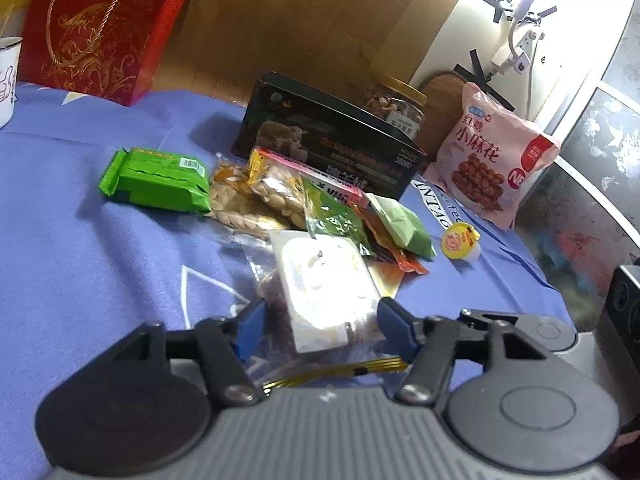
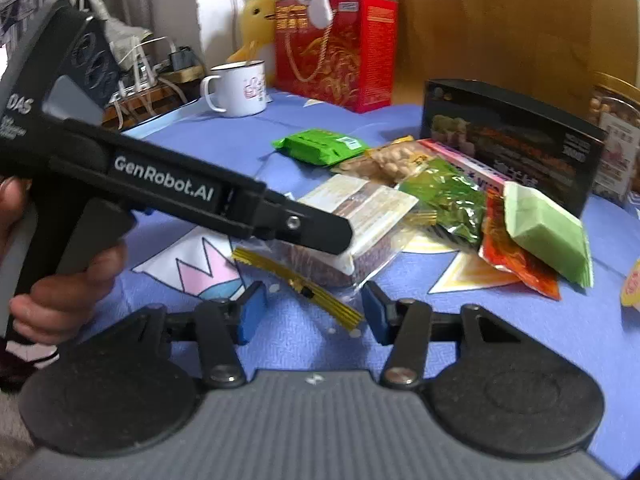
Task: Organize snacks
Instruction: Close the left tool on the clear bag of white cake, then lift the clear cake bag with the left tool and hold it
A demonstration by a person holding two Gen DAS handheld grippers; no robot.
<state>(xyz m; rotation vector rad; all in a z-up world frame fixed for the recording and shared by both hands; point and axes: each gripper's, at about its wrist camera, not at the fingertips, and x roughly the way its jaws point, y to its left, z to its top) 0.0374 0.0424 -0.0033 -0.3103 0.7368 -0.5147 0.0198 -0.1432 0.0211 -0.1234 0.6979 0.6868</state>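
Bare blue cloth on the worktop [image 1: 80, 240] left of the snack pile, open for moving; on the right, the worktop's edge just past a pink bag [image 1: 488, 152] and a small jelly cup [image 1: 460, 242]. Hemmed in at the back by a red gift bag [image 1: 104, 32], a white mug [image 2: 240, 88], a black box [image 1: 320, 136] and, behind it, a jar [image 1: 396, 104] filled with nuts.

Grips a clear bag [image 1: 320, 280] with the left tool [image 1: 322, 316], pads pressed to both its sides, white label up, dark red pieces inside; left hand [image 2: 60, 292] wrapped round the handle. Sits at the near end of the pile, seemingly down on the cloth.

Hovers with the right tool [image 2: 314, 312] partly open, the bag's gold seal strip [image 2: 304, 288] between the pads and touching neither.

Beyond, overlapping in a heap: a green packet [image 1: 160, 180], clear packs of pale nuts [image 1: 272, 196], a shiny green pack [image 1: 336, 220], an orange sachet [image 1: 404, 260], a pale green packet [image 1: 402, 224]
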